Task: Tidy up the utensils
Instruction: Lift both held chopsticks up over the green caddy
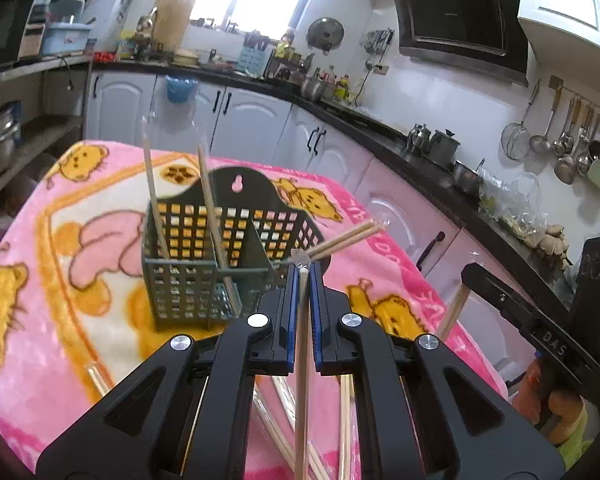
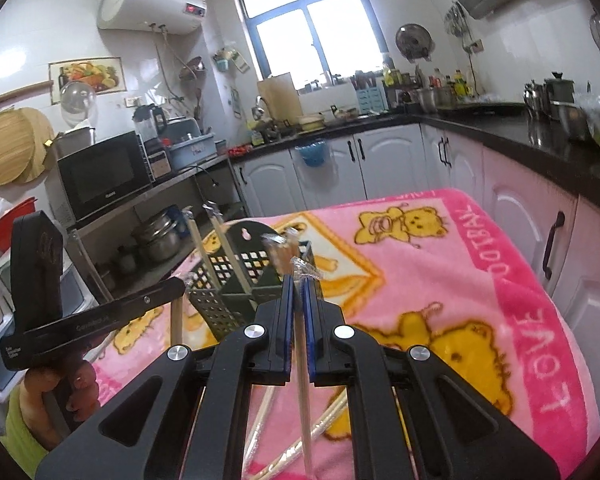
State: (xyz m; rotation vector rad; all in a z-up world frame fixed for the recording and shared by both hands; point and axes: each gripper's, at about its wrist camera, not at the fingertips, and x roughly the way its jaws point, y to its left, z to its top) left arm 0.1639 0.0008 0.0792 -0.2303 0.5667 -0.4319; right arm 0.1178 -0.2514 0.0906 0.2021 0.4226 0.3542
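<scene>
I held a chopstick (image 1: 302, 340) in each hand-held gripper (image 1: 303, 276); two stood in the basket (image 1: 188, 280), several lay loose on the tabletop (image 1: 28, 320).

Both grippers were matte black, the left gripper (image 1: 304, 276) and right gripper (image 2: 299, 282) alike: angular linkage arms with triangular cut-outs, round silver screws at the pivots, blue pads lining the fingers. White lettering ran along each black side bar. A hand (image 2: 72, 392) wore a yellow-green sleeve (image 2: 20, 436).
</scene>
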